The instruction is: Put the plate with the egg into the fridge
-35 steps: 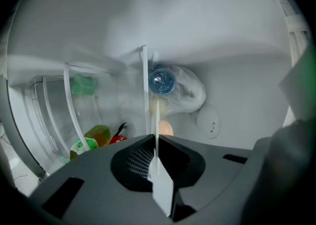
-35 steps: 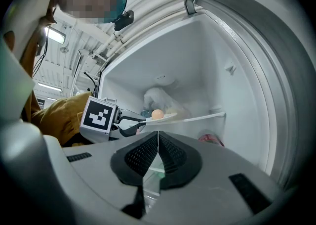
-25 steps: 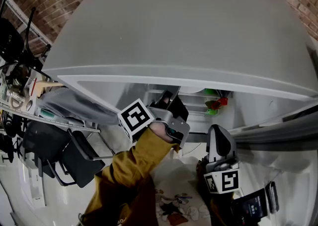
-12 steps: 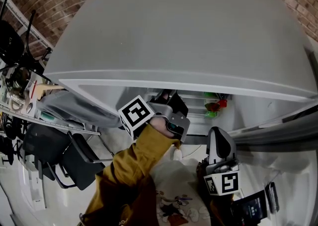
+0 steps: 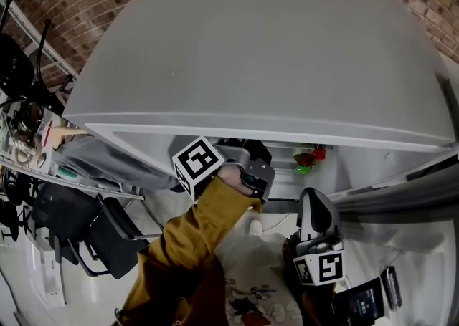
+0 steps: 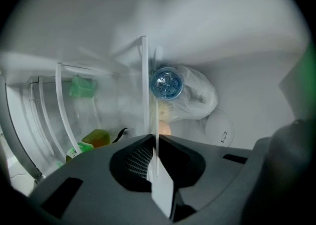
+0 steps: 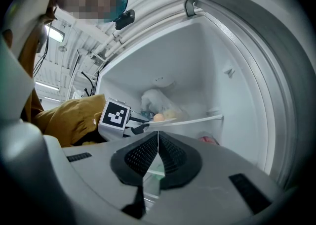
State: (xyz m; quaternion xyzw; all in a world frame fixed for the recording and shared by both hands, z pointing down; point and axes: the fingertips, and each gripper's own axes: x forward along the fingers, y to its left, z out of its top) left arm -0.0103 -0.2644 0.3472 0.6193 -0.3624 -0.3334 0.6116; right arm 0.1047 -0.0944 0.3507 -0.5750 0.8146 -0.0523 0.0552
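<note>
The left gripper reached into the fridge, its jaws clamped on the plate at the rim. The egg sat loose on the plate, just ahead of the jaws, with a bottle and a white bag beyond it. From the right gripper view, the plate was at about shelf level; whether it rested there could not be told. The plate looked stiff, thin, light and slick, so the rim was the place to hold it. It needed to be kept level, since the egg would likely roll and crack. The right gripper hung outside the fridge, jaws together on nothing.
</note>
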